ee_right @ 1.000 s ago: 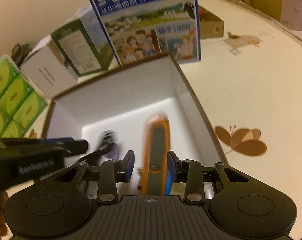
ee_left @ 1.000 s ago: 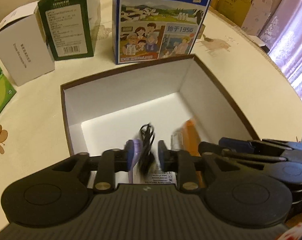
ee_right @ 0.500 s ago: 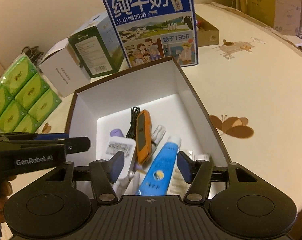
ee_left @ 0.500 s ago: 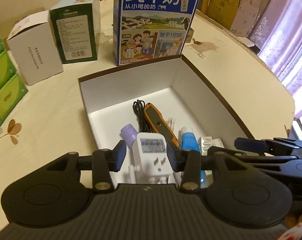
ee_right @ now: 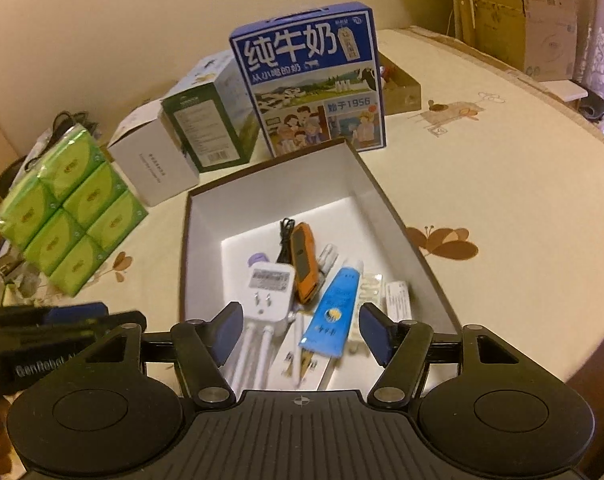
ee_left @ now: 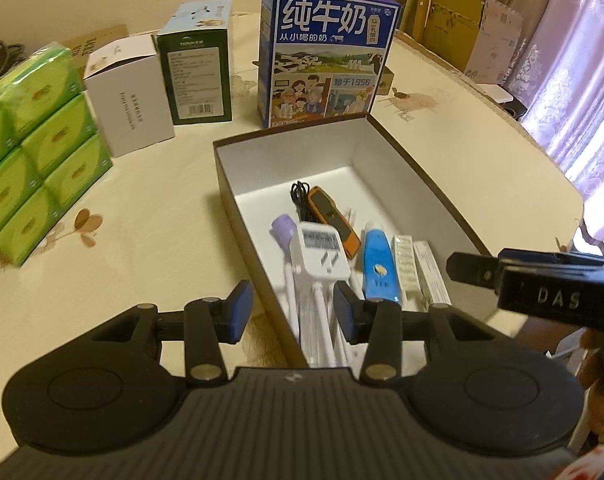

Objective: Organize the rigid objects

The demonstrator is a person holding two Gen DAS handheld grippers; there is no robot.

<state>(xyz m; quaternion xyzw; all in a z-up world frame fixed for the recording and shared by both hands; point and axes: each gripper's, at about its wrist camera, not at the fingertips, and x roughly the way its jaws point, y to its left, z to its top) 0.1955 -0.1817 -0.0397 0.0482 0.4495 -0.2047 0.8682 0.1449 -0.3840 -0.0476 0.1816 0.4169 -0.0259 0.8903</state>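
A brown box with a white inside holds a white plug adapter, an orange handheld device, a blue tube, a purple-capped piece, a black cable and a blister strip. My left gripper hangs open above the box's near left edge with nothing between its pads. My right gripper hovers over the near end of the box. Its jaws are opening, and they are clear of the adapter and tube below.
A blue milk carton stands behind the box, with a green box and a white box to its left. Green tissue packs are stacked at far left. Cardboard boxes stand beyond the table's right edge.
The left gripper let go of the white adapter and the right let go of the orange device. Both now lie in the box. Both grippers opened and drew back and up.
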